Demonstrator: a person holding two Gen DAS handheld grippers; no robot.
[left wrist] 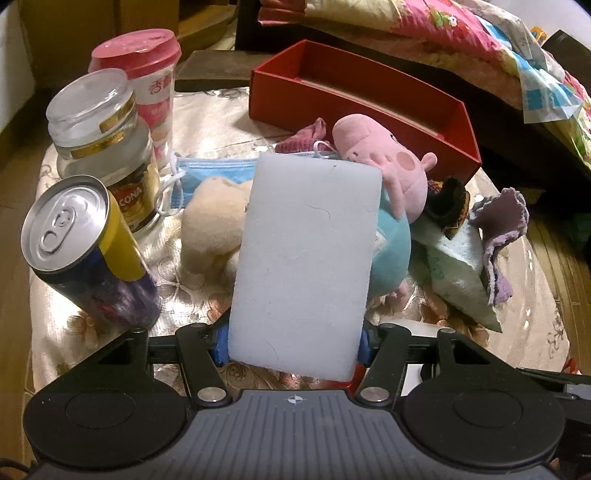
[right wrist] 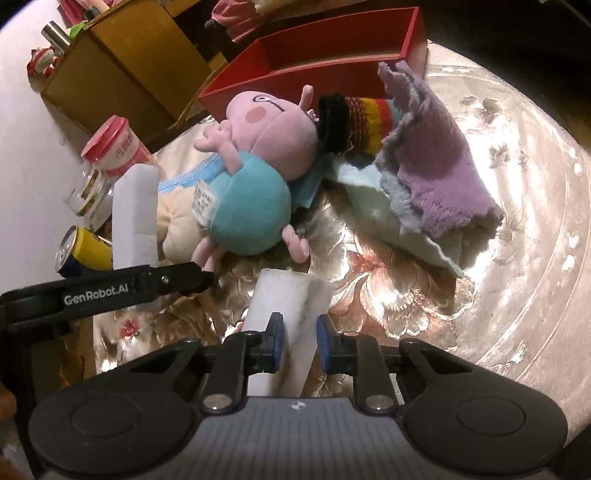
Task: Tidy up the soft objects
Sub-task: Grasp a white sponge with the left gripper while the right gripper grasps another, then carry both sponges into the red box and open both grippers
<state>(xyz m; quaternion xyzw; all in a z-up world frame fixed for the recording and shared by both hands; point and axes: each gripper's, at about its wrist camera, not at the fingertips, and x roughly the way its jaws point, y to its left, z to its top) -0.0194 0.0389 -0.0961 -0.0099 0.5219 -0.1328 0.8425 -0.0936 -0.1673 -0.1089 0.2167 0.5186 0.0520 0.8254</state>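
My left gripper [left wrist: 293, 349] is shut on a tall white sponge block [left wrist: 306, 258], which stands upright between its blue pads. In the right wrist view that same sponge [right wrist: 135, 218] shows at the left. My right gripper [right wrist: 300, 339] is shut on a second white sponge [right wrist: 291, 295] with dirty edges. Behind lie a pink pig plush [left wrist: 388, 177] [right wrist: 258, 155] in a blue body, a beige plush [left wrist: 214, 225], a blue face mask [left wrist: 214, 173], a purple cloth [right wrist: 436, 166], a pale green cloth [left wrist: 458, 273] and a striped sock [right wrist: 354, 122]. An empty red box [left wrist: 295, 107] [right wrist: 295, 85] stands at the back.
At the left stand a yellow drink can [left wrist: 85, 243], a glass jar [left wrist: 103, 147] and a pink-lidded cup [left wrist: 147, 74]. A brown cardboard box [right wrist: 122, 74] sits beyond the round table with its floral cloth [right wrist: 480, 295]. Patterned bedding [left wrist: 461, 33] lies behind.
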